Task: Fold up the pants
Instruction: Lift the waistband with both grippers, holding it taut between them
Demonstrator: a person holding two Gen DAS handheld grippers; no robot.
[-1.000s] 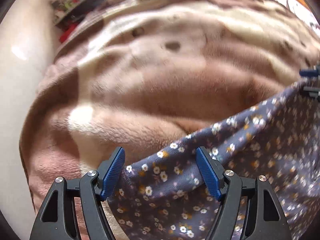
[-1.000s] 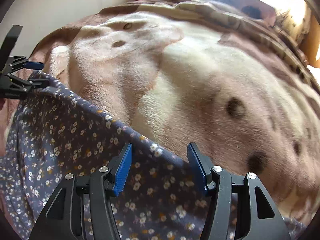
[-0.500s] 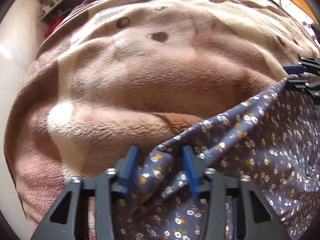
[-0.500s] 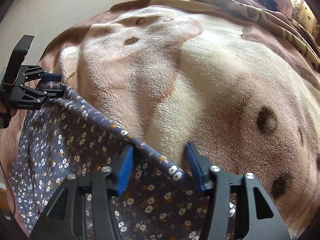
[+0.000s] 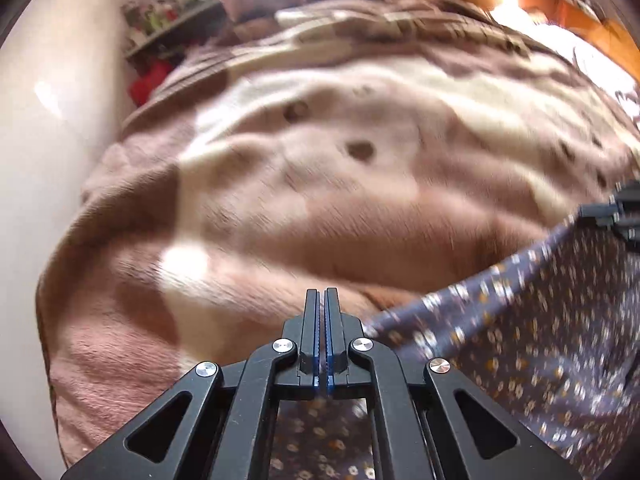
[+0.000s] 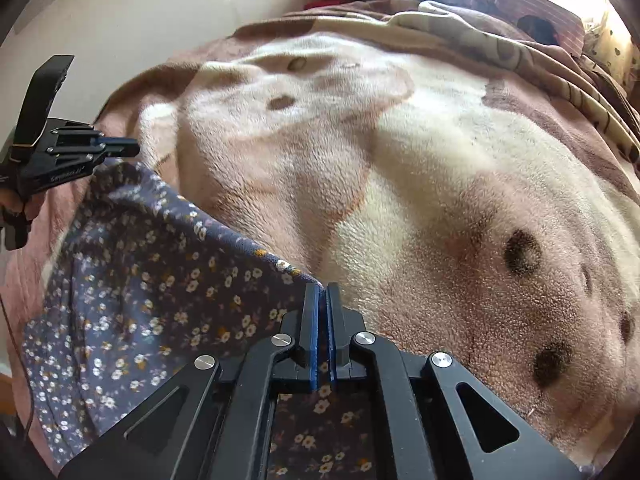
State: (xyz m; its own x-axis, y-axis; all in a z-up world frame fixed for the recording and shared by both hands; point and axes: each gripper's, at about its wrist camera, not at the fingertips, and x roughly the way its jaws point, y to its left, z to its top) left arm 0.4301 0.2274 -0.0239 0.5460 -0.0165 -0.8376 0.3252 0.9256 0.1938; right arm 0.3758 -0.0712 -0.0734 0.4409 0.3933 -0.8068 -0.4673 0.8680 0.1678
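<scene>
On a fleece blanket (image 6: 440, 168) spread over a bed, floral pants (image 6: 160, 288) lie at the near edge, their top hem drawn into a raised line between two handheld grippers. The right gripper (image 6: 322, 292) has its fingers pressed together on the hem's right end; printed cloth runs up to the pads and shows again below them. The left gripper (image 5: 321, 300) also has its fingers together, with fabric trailing off to its right and visible beneath its frame, so it appears clamped on the hem's left end, though the pinch itself is hidden behind the pads.

A second ago both pairs of fingers stood wide apart, straddling the hem; half a second ago they were narrowing; both have just been closing with cloth between them. Judged from this, the grasp is made and the fold itself can begin, likely by carrying the hem over the rest of the garment.

Compared with the earlier frames, the left-wrist view is now streaked with motion blur and shows more of the far shelf (image 5: 172, 28) and wall, suggesting that hand has begun to lift. The right-wrist view is sharp and framed much as before. In it the left gripper appears beyond the pants' far corner, above the blanket.
</scene>
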